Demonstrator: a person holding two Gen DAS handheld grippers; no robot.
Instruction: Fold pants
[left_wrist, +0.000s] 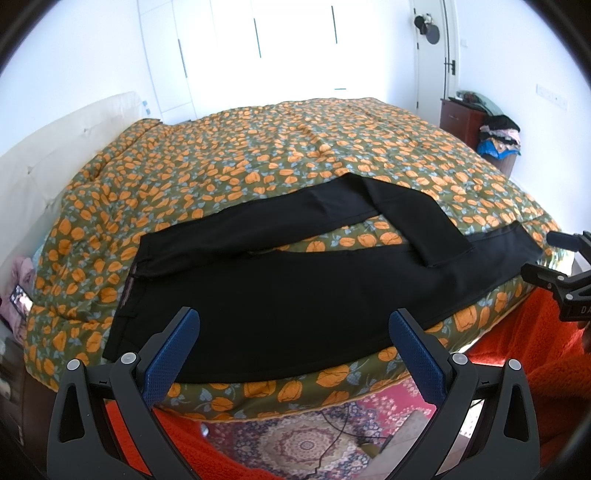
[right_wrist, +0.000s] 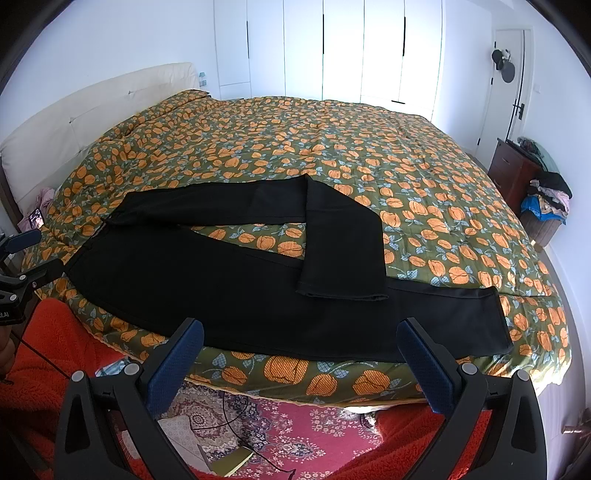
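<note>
— Where are the black pants (left_wrist: 280, 291) seen?
— Spread along the bed (left_wrist: 258, 155) edge, one leg folded back. Both the left hand-held gripper (left_wrist: 293, 343) and right hand-held gripper (right_wrist: 299, 350) are held agape, empty; a nightstand (right_wrist: 511, 173) is shown more fully in the right view.

Matt black woven cloth for the pants (right_wrist: 229, 291), smooth, lying on a quilted, puckered floral bedspread (right_wrist: 332, 147). Matt black plastic on the left gripper (left_wrist: 293, 343) and right gripper (right_wrist: 299, 354), with dimpled blue rubbery pads (right_wrist: 173, 369); fuzzy orange fleece sleeve (right_wrist: 55, 339), glossy dark wood cabinet (right_wrist: 511, 173).
</note>
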